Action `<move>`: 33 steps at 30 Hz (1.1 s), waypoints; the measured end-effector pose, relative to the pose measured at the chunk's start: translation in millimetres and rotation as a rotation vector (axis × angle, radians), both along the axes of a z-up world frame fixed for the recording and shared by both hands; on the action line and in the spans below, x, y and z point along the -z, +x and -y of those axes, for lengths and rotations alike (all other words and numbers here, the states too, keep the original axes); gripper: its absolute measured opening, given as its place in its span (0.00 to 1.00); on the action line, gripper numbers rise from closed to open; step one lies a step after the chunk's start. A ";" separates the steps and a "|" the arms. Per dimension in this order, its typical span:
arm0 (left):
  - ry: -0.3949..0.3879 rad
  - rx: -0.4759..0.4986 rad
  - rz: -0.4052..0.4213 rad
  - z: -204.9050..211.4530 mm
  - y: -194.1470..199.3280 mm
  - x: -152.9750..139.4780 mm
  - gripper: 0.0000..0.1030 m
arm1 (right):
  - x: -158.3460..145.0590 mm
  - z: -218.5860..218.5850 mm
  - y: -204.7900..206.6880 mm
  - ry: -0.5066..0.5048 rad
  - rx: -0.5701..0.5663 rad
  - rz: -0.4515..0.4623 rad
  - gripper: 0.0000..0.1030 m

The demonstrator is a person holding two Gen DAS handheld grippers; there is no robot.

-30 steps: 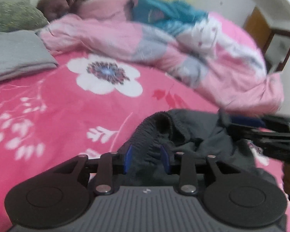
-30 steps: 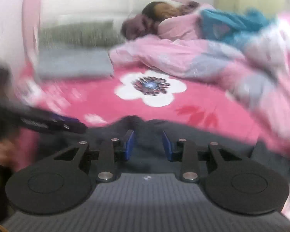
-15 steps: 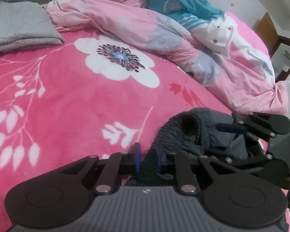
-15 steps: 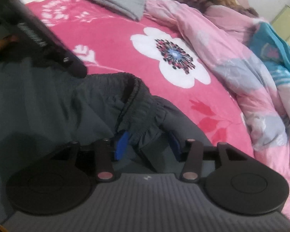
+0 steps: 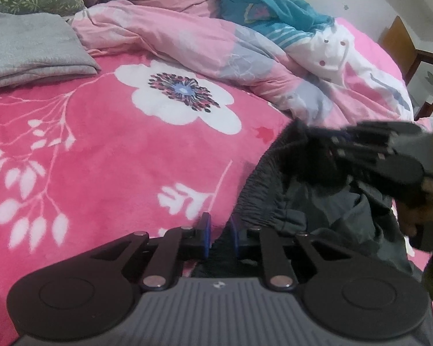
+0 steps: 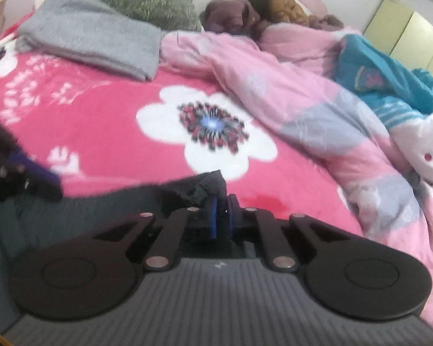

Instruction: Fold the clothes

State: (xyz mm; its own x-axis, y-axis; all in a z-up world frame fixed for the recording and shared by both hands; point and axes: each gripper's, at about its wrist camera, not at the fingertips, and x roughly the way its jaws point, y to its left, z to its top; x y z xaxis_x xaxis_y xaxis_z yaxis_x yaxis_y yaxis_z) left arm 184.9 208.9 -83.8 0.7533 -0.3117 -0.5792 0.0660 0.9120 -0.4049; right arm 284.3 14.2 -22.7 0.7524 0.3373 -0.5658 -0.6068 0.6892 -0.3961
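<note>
A: Starting nearest, where is the garment lying against the tools?

B: In the left wrist view the left gripper (image 5: 220, 240) is sitting at bottom centre, its blue pads pinching the elastic waistband of the dark grey trousers (image 5: 309, 210), which are spreading toward the lower right of the frame. In the right wrist view the right gripper (image 6: 220, 216) is at bottom centre too, clamped tight on a bunched dark fold of the same trousers (image 6: 199, 190).

A: And how are the hands posed?

B: Both grippers are pointing downward at a slant across the bed. The right one is showing blurred at middle right of the left view, a hand (image 5: 421, 210) behind it.

A: What is differing from a moment ago?

B: Half a second back the right jaws were standing wide around the waistband; now they are squeezed together on the cloth, and that gripper has swung sideways. The left pads were already gripping.

A: Farther off?

B: The pink flowered blanket (image 5: 115, 155) is filling the middle, a folded grey cloth (image 6: 86, 31) is lying upper left, and a person under a pink quilt (image 6: 274, 86) is lying at the top.
</note>
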 end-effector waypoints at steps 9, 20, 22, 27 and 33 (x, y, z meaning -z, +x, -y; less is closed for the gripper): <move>0.060 -0.033 0.030 0.5 -6.7 -2.5 0.15 | 17.5 -17.6 72.3 0.073 0.029 -0.063 0.00; 0.002 -0.069 0.063 -14.6 -14.0 -8.4 0.25 | -10.6 44.3 70.7 0.452 0.204 -0.212 0.03; -0.009 -0.067 0.095 -14.9 -20.0 -14.5 0.27 | -15.0 46.7 56.8 0.446 0.175 -0.293 0.03; 0.041 0.055 0.202 13.3 -39.9 -27.9 0.31 | 7.4 17.5 48.3 0.287 0.152 -0.412 0.04; 0.149 0.239 0.205 62.9 -53.6 -19.1 0.31 | 44.9 -8.4 95.9 0.283 0.230 -0.466 0.01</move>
